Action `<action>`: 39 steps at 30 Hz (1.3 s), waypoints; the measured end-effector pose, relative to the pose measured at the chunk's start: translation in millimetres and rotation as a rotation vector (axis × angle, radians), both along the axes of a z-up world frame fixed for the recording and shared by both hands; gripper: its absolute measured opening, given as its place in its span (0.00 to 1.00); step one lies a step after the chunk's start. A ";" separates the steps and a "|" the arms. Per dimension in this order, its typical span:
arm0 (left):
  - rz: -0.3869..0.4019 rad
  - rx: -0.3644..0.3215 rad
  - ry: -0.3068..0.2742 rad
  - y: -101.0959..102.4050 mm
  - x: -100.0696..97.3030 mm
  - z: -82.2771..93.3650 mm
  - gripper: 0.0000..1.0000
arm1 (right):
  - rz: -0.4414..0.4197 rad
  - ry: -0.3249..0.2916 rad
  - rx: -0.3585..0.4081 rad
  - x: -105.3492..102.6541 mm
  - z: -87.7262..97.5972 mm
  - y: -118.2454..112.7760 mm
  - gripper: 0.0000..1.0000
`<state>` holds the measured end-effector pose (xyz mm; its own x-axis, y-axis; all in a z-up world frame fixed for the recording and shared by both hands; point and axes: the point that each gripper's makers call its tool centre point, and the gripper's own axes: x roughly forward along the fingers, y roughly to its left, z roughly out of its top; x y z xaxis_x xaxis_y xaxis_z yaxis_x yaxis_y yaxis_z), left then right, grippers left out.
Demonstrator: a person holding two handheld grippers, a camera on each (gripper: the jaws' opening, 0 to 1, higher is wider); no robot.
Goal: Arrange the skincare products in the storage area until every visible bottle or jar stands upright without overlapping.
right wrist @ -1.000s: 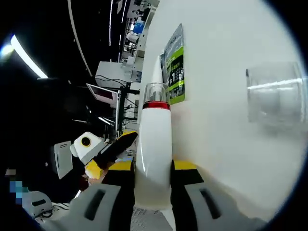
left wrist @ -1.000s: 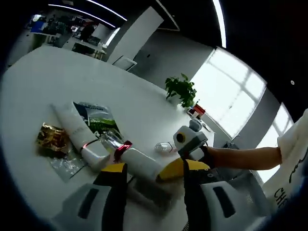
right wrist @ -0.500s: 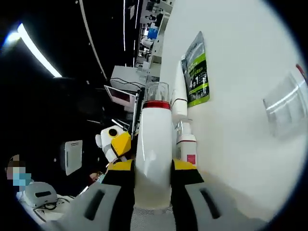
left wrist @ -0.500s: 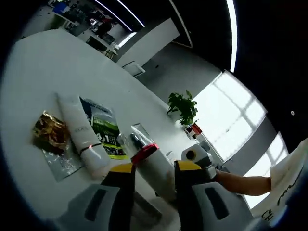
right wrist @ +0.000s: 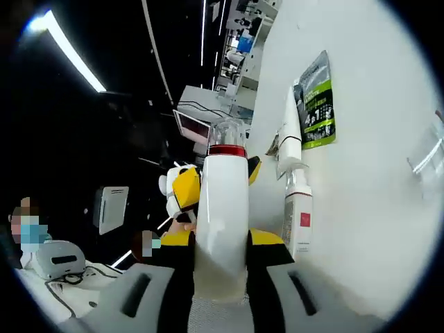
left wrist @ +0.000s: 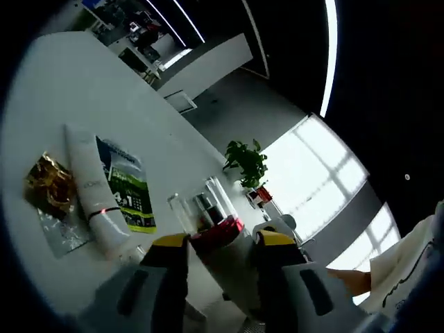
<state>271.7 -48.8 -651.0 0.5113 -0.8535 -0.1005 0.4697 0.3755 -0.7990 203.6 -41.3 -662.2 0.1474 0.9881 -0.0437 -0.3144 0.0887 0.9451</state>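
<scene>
Above the white tabletop (right wrist: pixel 361 229), the tall white bottle with a red band and a clear cap (right wrist: pixel 222 208) is held off the surface by the right gripper (right wrist: pixel 220 243), whose yellow-tipped jaws are clenched on its lower body. In the left gripper view the left gripper (left wrist: pixel 220 243) has its jaws at both sides of the same bottle just under the red band; they seem to touch it, but I cannot tell if they really press. The step in hand looks like turning this bottle upright before putting it down. The next move probably needs a free spot on the tabletop, the base brought flat onto it, and then one gripper letting go without tipping the bottle. The left gripper view shows things lying flat toward the far side of the tabletop: a long white tube (left wrist: pixel 89 191), a green and black sachet (left wrist: pixel 128 186), a crumpled gold foil packet (left wrist: pixel 47 186), and a green plant (left wrist: pixel 244 159) near the far edge. The right gripper view adds a small white spray bottle with a red label (right wrist: pixel 298 216) lying just beside the held bottle.
</scene>
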 end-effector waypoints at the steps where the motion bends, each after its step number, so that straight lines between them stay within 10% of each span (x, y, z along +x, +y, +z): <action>1: -0.002 -0.001 -0.002 -0.3 0.0 0.8 0.33 | -0.001 -0.004 0.001 0.0 1.0 -0.3 0.28; 21: -0.141 -0.029 -0.118 -28.1 -14.6 40.0 0.31 | 0.022 -0.183 0.003 -6.7 26.1 -15.6 0.28; 39: -0.248 0.093 -0.124 -57.0 -21.2 50.8 0.26 | 0.033 -0.462 -0.234 -1.2 19.9 -43.5 0.29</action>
